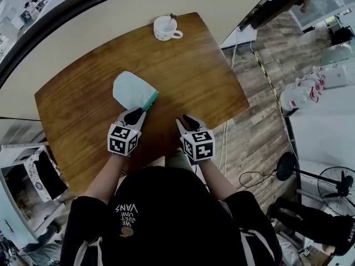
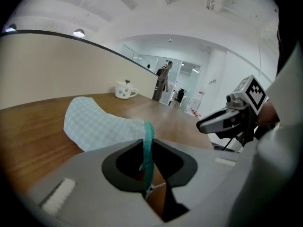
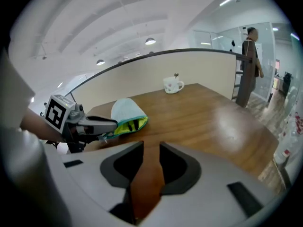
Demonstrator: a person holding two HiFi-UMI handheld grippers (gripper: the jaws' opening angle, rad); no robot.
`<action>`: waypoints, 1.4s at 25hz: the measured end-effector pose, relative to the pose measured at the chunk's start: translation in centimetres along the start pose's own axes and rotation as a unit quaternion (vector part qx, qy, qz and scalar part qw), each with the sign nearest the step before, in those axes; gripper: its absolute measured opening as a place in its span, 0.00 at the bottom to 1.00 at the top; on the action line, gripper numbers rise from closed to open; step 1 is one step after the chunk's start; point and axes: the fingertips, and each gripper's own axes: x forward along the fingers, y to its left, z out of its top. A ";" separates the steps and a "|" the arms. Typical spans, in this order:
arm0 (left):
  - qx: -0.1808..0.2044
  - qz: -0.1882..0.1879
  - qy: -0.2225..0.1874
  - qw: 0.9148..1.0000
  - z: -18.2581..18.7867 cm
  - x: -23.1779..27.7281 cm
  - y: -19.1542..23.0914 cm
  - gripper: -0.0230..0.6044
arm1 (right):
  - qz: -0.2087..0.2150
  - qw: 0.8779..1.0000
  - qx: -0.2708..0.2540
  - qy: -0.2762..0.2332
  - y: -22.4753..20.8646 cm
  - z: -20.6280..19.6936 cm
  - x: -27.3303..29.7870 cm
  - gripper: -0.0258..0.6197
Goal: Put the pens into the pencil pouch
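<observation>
A pale mint checked pencil pouch (image 1: pixel 132 89) with a teal zipper lies on the wooden table (image 1: pixel 194 65). My left gripper (image 1: pixel 135 114) is shut on the zipper end at the pouch's near corner. In the left gripper view the teal zipper strip (image 2: pixel 148 143) runs between the closed jaws of the left gripper (image 2: pixel 147 150). The right gripper view shows the pouch (image 3: pixel 124 111) with its mouth open, a yellow-green lining and dark shapes inside. My right gripper (image 1: pixel 187 119) hovers over bare wood to the right of the pouch. It is open, and in its own view the right gripper (image 3: pixel 150 151) has only table between its jaws.
A white mug (image 1: pixel 166 27) with something standing in it sits at the table's far edge, by a cream curved wall. The table's right edge drops to a plank floor with cables and a standing fan (image 1: pixel 335 184). A person (image 3: pixel 249 60) stands far off beyond the table.
</observation>
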 end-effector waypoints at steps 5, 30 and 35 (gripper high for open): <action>0.006 0.005 0.006 1.000 -0.4 -0.5 0.1 0.12 | -0.013 1.000 0.012 -0.008 0.7 -0.8 -1.0 0.18; 0.014 0.027 -0.086 0.996 2.6 -12.4 1.1 0.22 | -0.017 0.993 0.022 -0.111 8.5 3.1 -3.9 0.15; 0.024 0.030 -0.099 0.994 2.8 -14.8 0.9 0.22 | -0.011 0.991 0.013 -0.135 10.9 4.2 -4.6 0.09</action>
